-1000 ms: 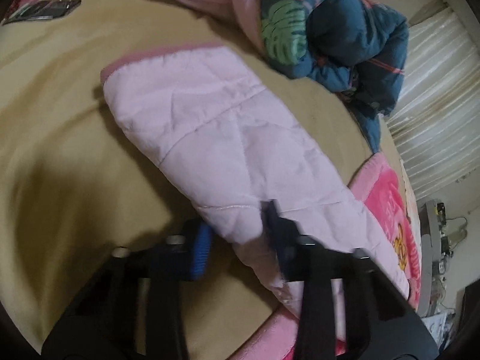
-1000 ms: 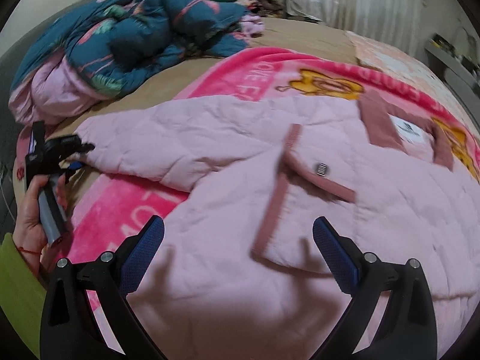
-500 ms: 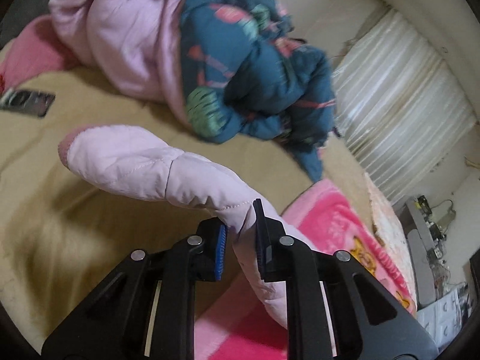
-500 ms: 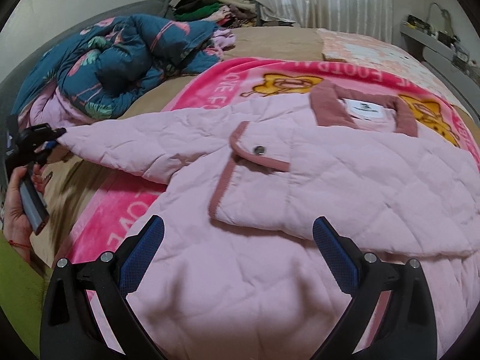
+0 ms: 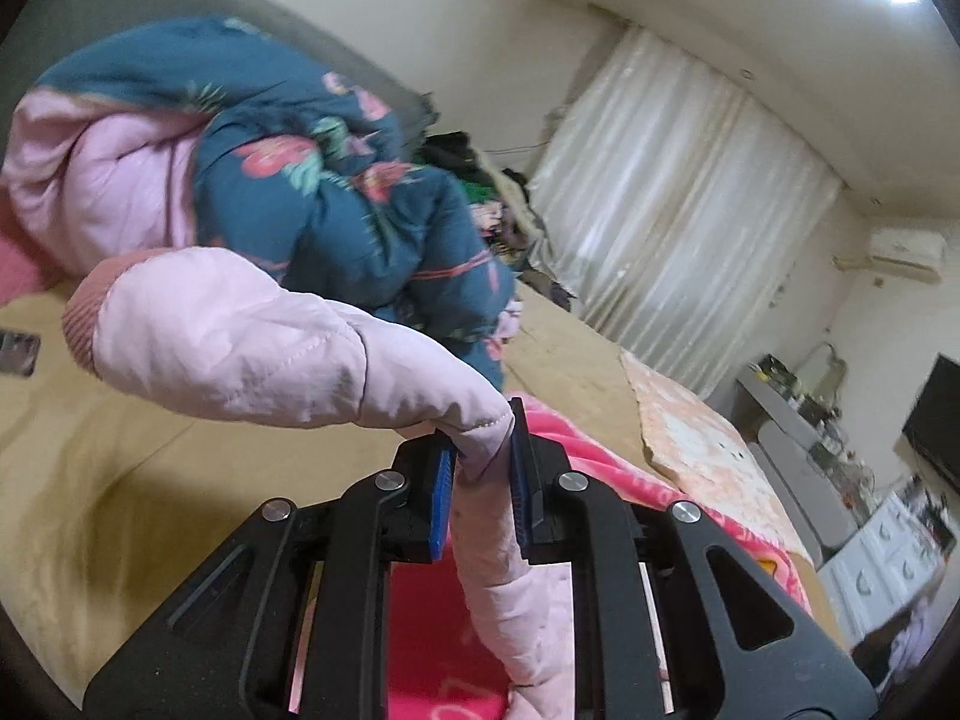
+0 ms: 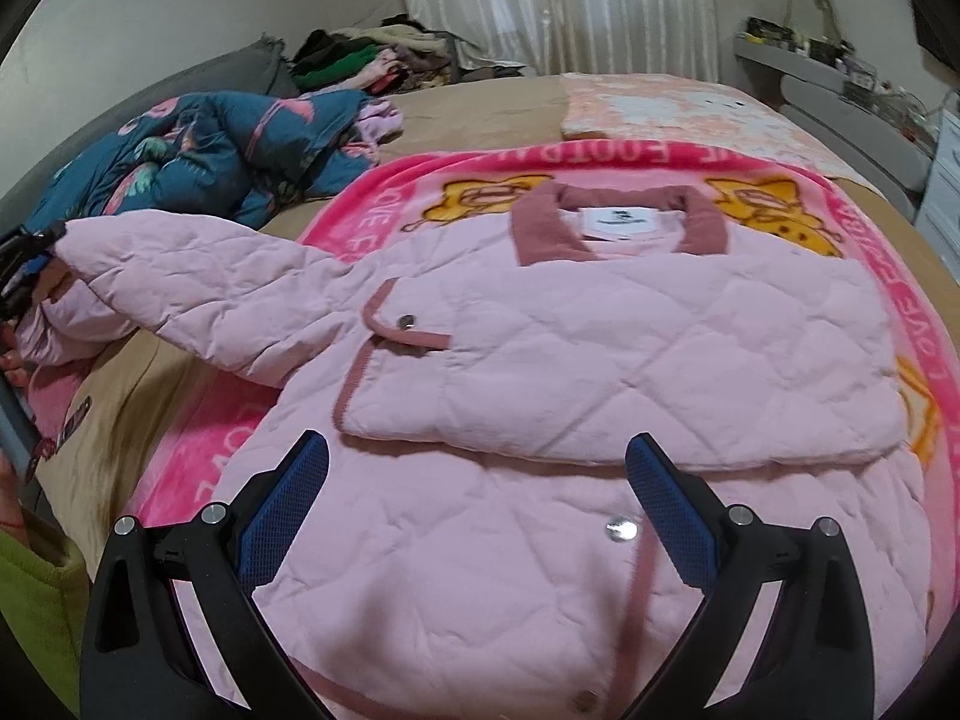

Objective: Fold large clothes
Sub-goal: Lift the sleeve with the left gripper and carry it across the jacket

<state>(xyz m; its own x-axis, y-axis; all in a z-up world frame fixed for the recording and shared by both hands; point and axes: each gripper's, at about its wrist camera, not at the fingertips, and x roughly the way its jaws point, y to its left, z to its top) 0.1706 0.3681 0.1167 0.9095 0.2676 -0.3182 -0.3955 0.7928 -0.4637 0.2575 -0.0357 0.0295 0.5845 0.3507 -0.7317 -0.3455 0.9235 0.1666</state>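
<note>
I see one pink jacket (image 6: 600, 360), spread face up on one pink blanket (image 6: 888, 252) over the bed (image 6: 480, 102). It shows two snaps on its front and one dusty-rose collar (image 6: 540, 222) with a white label inside. One sleeve is folded across the chest; the other sleeve (image 5: 240, 342) is stretched out to the side and lifted off the bed.

My left tongs (image 5: 480, 456) are clamped on that lifted sleeve, its fabric pinched between the blue pads. The ribbed cuff (image 5: 84, 318) pokes out beyond them, and the rest of the sleeve hangs down between the black arms. From the right view these tongs (image 6: 24, 264) sit at the far left edge, at the sleeve's end.

My right tongs (image 6: 474, 504) are spread wide and hold nothing. They hover above the jacket's lower front, below the folded sleeve; one snap (image 6: 621, 531) lies just inside the right pad.

Past the sleeve lies one teal flowered quilt (image 5: 336, 180), bunched up with its pink lining showing. One heap of clothes (image 6: 372, 60) sits by the curtains (image 6: 552, 6). One small dark flat thing (image 5: 18, 351) lies on the tan sheet; I cannot tell what it is.
</note>
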